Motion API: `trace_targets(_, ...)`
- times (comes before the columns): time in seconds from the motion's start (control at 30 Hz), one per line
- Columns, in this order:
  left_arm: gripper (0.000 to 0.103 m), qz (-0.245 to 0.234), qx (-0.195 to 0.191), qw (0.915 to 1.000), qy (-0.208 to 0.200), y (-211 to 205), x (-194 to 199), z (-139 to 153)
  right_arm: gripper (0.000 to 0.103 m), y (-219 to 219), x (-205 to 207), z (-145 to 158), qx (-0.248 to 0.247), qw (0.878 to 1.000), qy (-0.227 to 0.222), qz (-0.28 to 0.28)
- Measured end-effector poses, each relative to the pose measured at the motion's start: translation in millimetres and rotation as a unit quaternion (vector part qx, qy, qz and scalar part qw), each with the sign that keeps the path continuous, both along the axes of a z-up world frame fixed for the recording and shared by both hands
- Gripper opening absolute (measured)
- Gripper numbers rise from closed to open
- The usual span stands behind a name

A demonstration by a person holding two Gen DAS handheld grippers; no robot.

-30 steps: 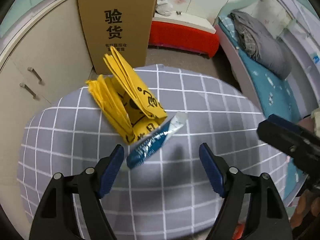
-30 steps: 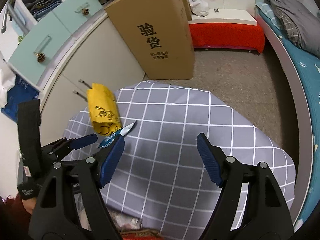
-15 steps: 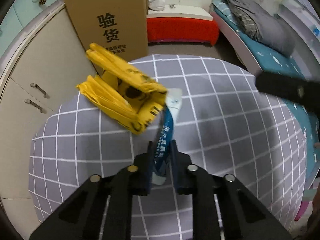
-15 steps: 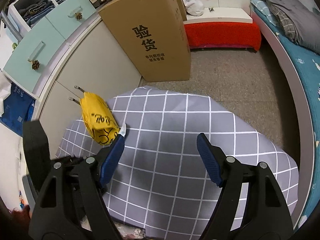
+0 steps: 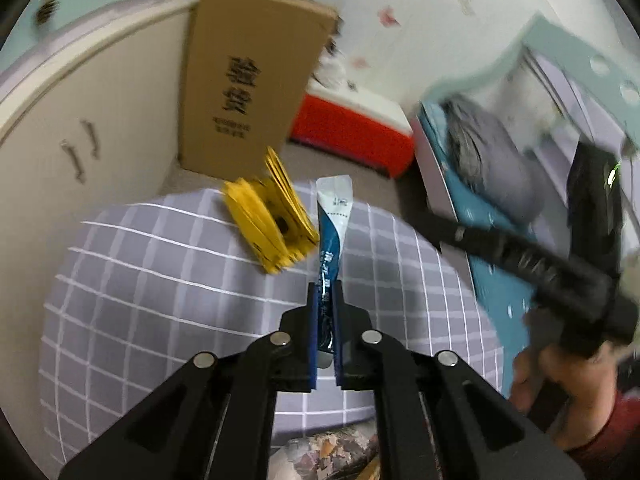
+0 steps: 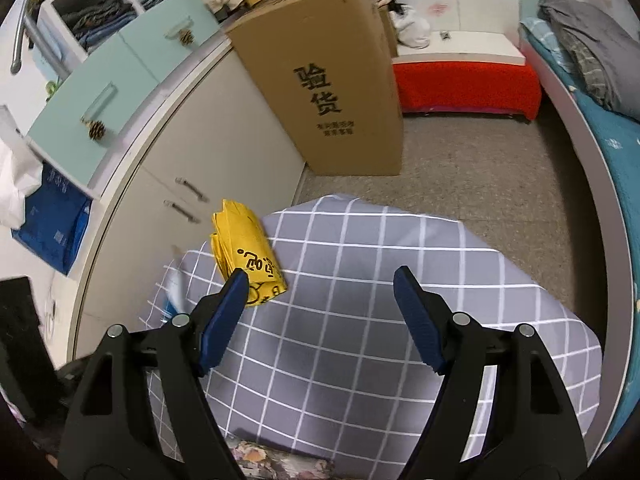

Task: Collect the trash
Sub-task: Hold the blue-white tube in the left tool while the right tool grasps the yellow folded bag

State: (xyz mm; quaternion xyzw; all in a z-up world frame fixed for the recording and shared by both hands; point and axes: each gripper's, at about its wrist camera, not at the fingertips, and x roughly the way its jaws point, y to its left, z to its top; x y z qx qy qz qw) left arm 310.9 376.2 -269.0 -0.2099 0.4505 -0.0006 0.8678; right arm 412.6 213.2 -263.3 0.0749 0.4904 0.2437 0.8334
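Since a moment ago the left tongs have lifted the blue-and-white sachet they pinch clear of the table, while the right tongs hang wide open and empty, leaving the yellow bag uncollected.

— What's ahead of your left jaws?
— The sachet stands up between them; the folded bag lies on the tabletop beyond, to their left.
— And further?
— The cardboard box stands on the floor behind the tabletop, with the cabinet on its left.
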Motion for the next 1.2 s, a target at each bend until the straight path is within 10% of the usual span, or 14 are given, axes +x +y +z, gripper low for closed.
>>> trace_targets(0.47, 0.005, 0.114, 0.049, 0.9905, 0.059, 55.8, -2.2, -21.0, 0.073, 92.4, 23.0, -48.8, -0.014, 0.994, -0.001, 0.104)
trace_targets(0.57, 0.005, 0.115, 0.052, 0.9905, 0.054, 53.8, -2.1, -19.0, 0.034, 101.5, 30.0, -62.4, -0.004, 0.992, 0.019, 0.123)
trace_targets(0.63, 0.005, 0.116, 0.059, 0.9902, 0.052, 50.1, -1.8, -15.9, 0.033, 100.1, 32.5, -64.5, 0.003, 0.992, 0.023, 0.125)
trace_targets(0.77, 0.006, 0.120, 0.069, 0.9889, 0.055, 38.8, -4.7, -5.0, 0.008, 87.1, 26.4, -55.4, -0.002, 0.992, 0.021, 0.122)
trace_targets(1.2, 0.006, 0.095, 0.076, 0.9921, 0.030, -77.7, -12.2, 70.9, 0.007, -55.1, -23.7, 23.9, 0.013, 0.996, -0.006, 0.092)
